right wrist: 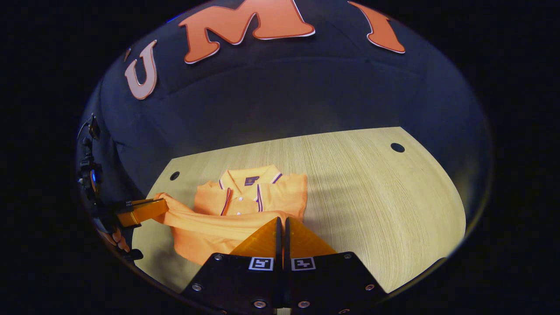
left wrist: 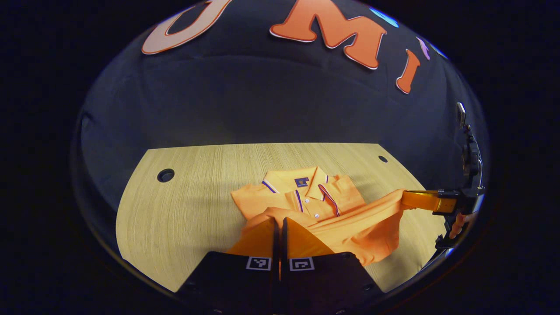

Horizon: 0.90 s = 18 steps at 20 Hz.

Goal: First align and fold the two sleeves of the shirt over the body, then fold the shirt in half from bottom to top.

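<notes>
Nearest in the left gripper view, the left gripper (left wrist: 280,227) has its jaws closed to a thin slit, and orange cloth bunches at the tips; I judge that it pinches one bottom corner of the shirt (left wrist: 306,205), though the pinch itself is hidden. In the right gripper view, the right gripper (right wrist: 282,227) is likewise nearly closed, its tips at the raised hem, so a hold on the opposite corner seems likely.

Each gripper also appears from the side in the other's view, far off, with hem cloth drawn out to its fingers. The hem hangs as a taut band between the two grippers, raised off the table (left wrist: 183,205). This placement suits the bottom-to-top fold: holding both corners level keeps the edge straight as it travels toward the collar (left wrist: 302,181).

Beyond the jaws, the upper body lies flat, collar up and pointing away, sleeves apparently already tucked over the chest. The fold is not yet laid.
</notes>
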Available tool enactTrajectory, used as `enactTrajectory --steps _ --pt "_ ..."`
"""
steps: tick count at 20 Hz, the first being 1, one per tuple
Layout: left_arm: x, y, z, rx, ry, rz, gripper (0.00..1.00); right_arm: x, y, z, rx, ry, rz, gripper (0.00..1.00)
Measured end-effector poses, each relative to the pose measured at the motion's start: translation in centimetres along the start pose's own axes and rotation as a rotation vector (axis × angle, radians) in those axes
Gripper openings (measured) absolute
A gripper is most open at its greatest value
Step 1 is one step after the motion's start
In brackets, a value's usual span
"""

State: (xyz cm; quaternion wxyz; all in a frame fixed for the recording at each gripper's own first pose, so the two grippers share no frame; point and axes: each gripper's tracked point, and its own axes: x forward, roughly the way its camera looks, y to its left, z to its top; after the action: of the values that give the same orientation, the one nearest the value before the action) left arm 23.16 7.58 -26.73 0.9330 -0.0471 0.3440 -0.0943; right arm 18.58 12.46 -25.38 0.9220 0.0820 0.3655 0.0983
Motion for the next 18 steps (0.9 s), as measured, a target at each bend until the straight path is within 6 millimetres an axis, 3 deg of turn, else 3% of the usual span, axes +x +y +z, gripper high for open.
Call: enactTrajectory --steps 5,10,14,16,18 --pt "5.5 2.8 1.6 -0.041 0.042 0.008 0.01 5.6 0.3 2.3 0.001 0.031 -0.013 0.01" --pt "10.2 4.0 3.1 -0.039 0.074 0.0 0.01 10.6 -0.3 3.7 0.004 0.063 -0.049 0.01" --pt "12.3 4.6 2.9 -0.026 0.088 0.03 0.01 12.2 -0.6 4.3 0.032 0.087 -0.054 0.0" --pt "12.2 5.0 2.5 -0.02 0.11 0.049 0.04 12.8 -0.9 3.9 0.064 0.111 -0.069 0.01" --pt "11.7 5.2 2.8 -0.041 0.102 0.055 0.22 13.1 -1.3 3.0 0.084 0.14 -0.096 0.05"
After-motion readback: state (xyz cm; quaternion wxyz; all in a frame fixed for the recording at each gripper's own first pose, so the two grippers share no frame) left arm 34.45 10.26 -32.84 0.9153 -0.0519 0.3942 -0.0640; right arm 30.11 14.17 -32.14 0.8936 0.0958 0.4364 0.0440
